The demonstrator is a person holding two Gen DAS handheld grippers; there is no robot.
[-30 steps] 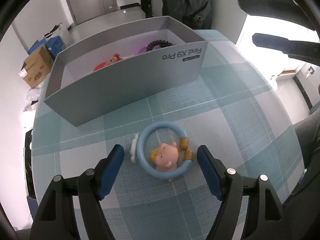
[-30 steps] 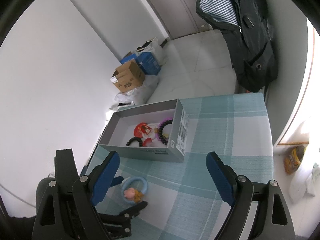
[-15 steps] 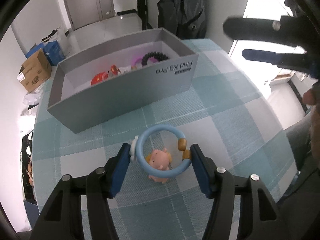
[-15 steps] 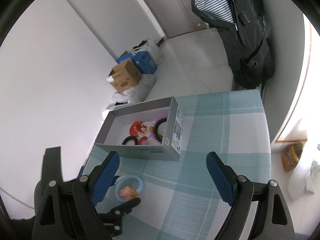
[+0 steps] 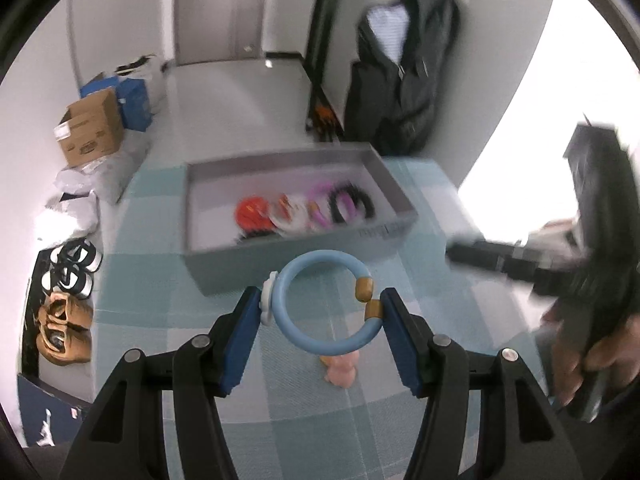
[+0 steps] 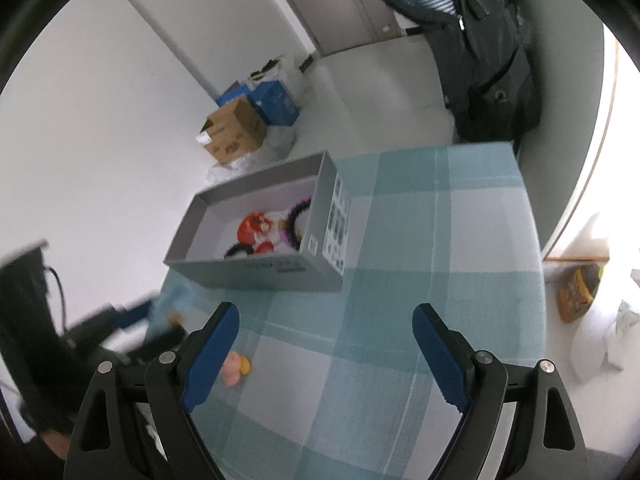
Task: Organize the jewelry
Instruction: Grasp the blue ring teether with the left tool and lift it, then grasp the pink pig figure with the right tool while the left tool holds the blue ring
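Observation:
My left gripper (image 5: 322, 314) is shut on a light blue bracelet (image 5: 320, 342) with gold beads and a white flower, held upright above the checked tablecloth. Its pink pig charm (image 5: 341, 370) hangs below; it also shows in the right wrist view (image 6: 234, 367). Ahead stands a grey open box (image 5: 280, 258) with red, white, purple and black jewelry (image 5: 304, 210) inside; the box also shows in the right wrist view (image 6: 320, 232). My right gripper (image 6: 324, 354) is open and empty, high above the table.
A teal checked tablecloth (image 6: 420, 280) covers the table. Cardboard and blue boxes (image 5: 96, 124) sit on the floor at the far left, shoes (image 5: 66, 292) by the table's left edge. A dark jacket (image 6: 484, 52) hangs at the back right.
My left gripper closed on the blue bracelet and lifted it off the cloth toward the box. The right gripper stayed open and drifted slightly.

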